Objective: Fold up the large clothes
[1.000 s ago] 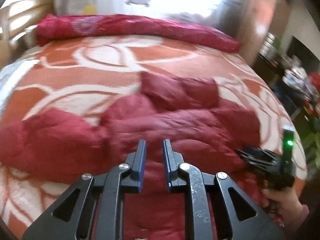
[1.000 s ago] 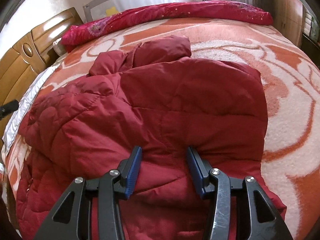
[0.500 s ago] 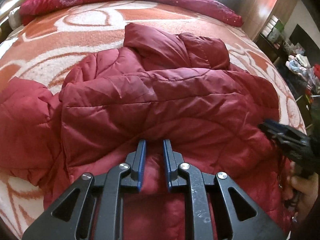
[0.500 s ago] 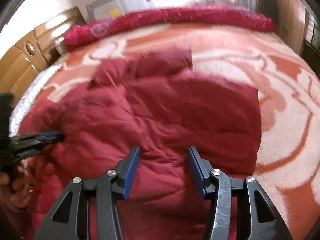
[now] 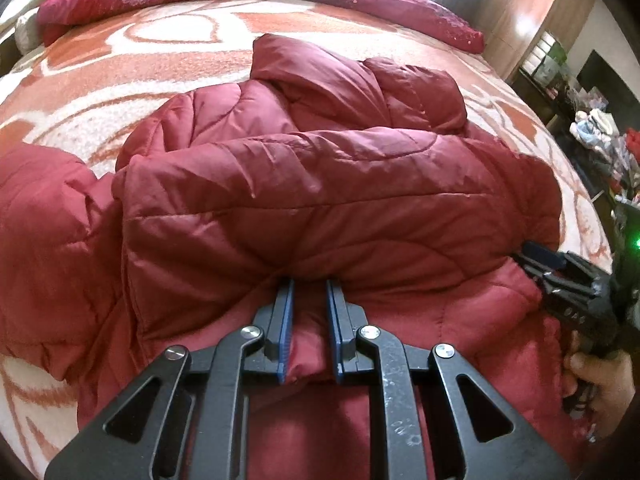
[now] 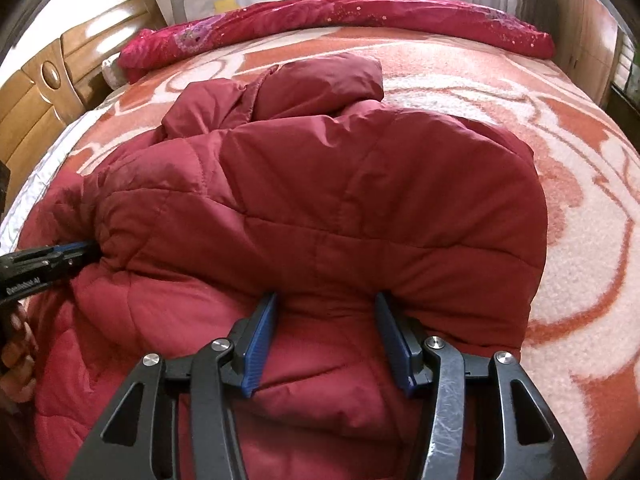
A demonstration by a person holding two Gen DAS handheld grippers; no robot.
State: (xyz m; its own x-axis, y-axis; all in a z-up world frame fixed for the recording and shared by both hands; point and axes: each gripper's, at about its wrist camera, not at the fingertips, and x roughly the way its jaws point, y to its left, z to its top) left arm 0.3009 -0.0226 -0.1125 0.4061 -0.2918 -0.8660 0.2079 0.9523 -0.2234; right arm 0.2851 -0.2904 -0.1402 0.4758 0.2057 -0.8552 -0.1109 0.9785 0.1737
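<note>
A dark red puffer jacket [image 5: 320, 200] lies on the bed, its lower part folded up over its body, hood [image 5: 352, 80] at the far end. It also fills the right wrist view [image 6: 340, 200]. My left gripper [image 5: 309, 284] is shut on a pinch of the jacket's fabric at the near fold edge. My right gripper [image 6: 325, 298] has its jaws wide apart around a bunch of the jacket at the fold's right end. Each gripper shows in the other's view: the right one at the right edge [image 5: 568, 276], the left one at the left edge [image 6: 60, 254].
The bed carries an orange and white patterned blanket [image 6: 580, 184]. A rolled crimson quilt [image 6: 340, 20] lies along its far end. A wooden headboard [image 6: 44, 80] stands on the left. Cluttered furniture [image 5: 592, 128] stands past the bed's right side.
Both grippers have carried the jacket's lower part up and forward over its body. The jacket now lies folded and closer in both views.
</note>
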